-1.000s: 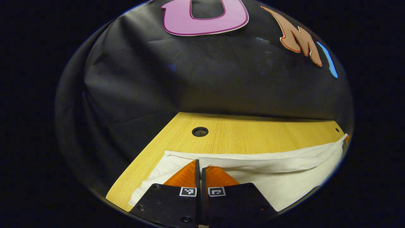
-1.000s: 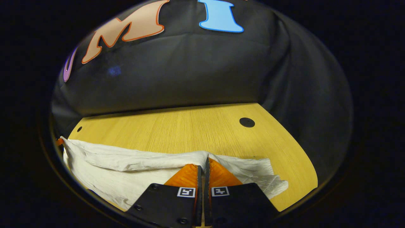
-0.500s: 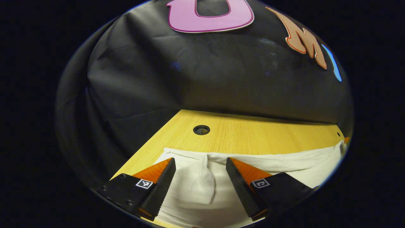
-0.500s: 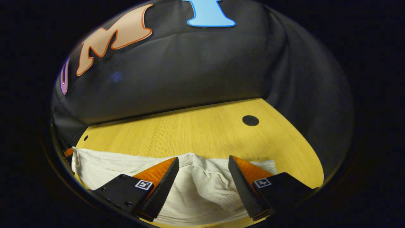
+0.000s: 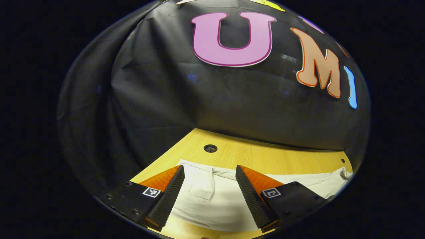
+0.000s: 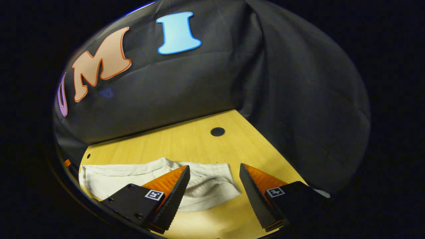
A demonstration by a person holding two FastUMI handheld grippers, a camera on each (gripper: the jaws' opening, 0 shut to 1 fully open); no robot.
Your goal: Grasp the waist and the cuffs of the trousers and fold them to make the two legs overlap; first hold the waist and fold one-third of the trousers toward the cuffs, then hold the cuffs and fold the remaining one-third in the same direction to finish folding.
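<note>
Left gripper view: the trousers (image 5: 212,202) lie folded lengthwise on the tabletop (image 5: 265,159). Both hand-held grippers, left (image 5: 210,186) and right (image 6: 214,184), gape wide above the trousers, holding nothing. Judging by this, the thirds remain.

The trousers (image 5: 215,205) lie on the surface (image 5: 265,159), in front of its round hole (image 5: 210,148).

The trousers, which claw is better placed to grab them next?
Probably the left claw: it is open with the white trousers lying right between its fingers. The open right claw has cloth only near one finger.
</note>
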